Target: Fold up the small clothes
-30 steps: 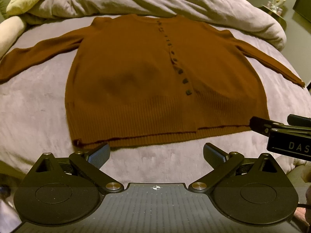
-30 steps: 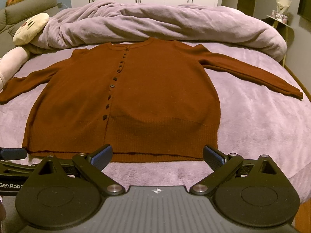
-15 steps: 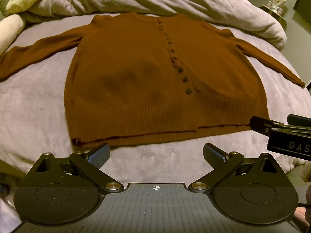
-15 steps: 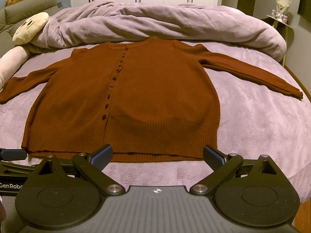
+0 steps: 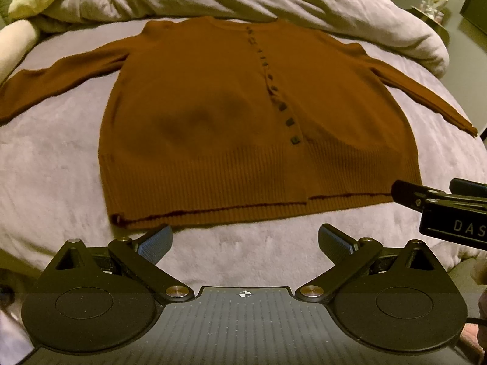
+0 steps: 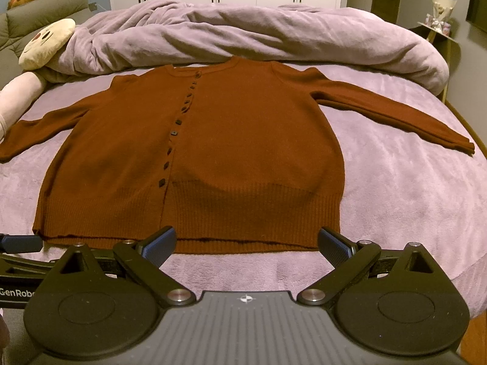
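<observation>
A brown buttoned cardigan [image 5: 213, 115] lies flat on the bed, front up, both sleeves spread out to the sides; it also shows in the right wrist view [image 6: 243, 152]. My left gripper [image 5: 245, 238] is open and empty, just short of the hem's left half. My right gripper [image 6: 247, 240] is open and empty, just short of the hem's right half. Each gripper's side shows at the edge of the other's view.
A bunched lilac duvet [image 6: 243, 36] lies along the far side of the bed behind the collar. A cream plush toy [image 6: 45, 42] rests at the far left. A small side table [image 6: 438, 30] stands beyond the bed's right edge. White wardrobe doors stand behind.
The left gripper has edged slightly forward and up, so the cardigan sits a little lower in its view. The right gripper has barely moved. Both stay open.
</observation>
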Motion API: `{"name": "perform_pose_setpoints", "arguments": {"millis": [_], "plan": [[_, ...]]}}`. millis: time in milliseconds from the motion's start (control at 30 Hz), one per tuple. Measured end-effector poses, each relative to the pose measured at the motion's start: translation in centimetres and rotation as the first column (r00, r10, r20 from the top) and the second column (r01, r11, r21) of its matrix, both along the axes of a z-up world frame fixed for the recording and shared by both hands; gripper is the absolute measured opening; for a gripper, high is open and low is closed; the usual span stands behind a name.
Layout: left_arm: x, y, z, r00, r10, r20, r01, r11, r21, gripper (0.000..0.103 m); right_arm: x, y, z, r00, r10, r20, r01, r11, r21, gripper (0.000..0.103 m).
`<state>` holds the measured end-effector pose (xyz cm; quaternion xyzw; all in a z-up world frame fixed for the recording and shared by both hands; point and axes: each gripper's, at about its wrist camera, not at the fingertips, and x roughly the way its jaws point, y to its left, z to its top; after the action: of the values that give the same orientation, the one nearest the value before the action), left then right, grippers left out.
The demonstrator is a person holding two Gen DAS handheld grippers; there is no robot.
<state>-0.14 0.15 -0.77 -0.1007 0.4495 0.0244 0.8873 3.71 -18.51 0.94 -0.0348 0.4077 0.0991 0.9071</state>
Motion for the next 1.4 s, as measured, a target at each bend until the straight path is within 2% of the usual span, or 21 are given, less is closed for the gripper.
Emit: {"name": "perform_pose_setpoints", "arguments": {"millis": [333, 667, 1400], "plan": [[0.25, 0.02, -0.20, 1.000, 0.000, -0.025, 0.000, 1.000, 0.016, 0.103, 0.08, 0.05, -0.11, 1.000, -0.003, -0.005, 0.003, 1.000, 0.000, 0.099], [0.36, 0.11, -0.22, 0.999, -0.001, -0.038, 0.001, 1.000, 0.001, 0.103, 0.24, 0.12, -0.15, 1.000, -0.003, -0.013, 0.003, 1.000, 0.001, 0.099], [0.43, -0.01, -0.61, 1.000, 0.003, -0.015, -0.002, 1.000, 0.021, 0.103, 0.62, 0.18, -0.67, 0.999, -0.006, -0.032, 0.006, 1.000, 0.008, 0.099]]}}
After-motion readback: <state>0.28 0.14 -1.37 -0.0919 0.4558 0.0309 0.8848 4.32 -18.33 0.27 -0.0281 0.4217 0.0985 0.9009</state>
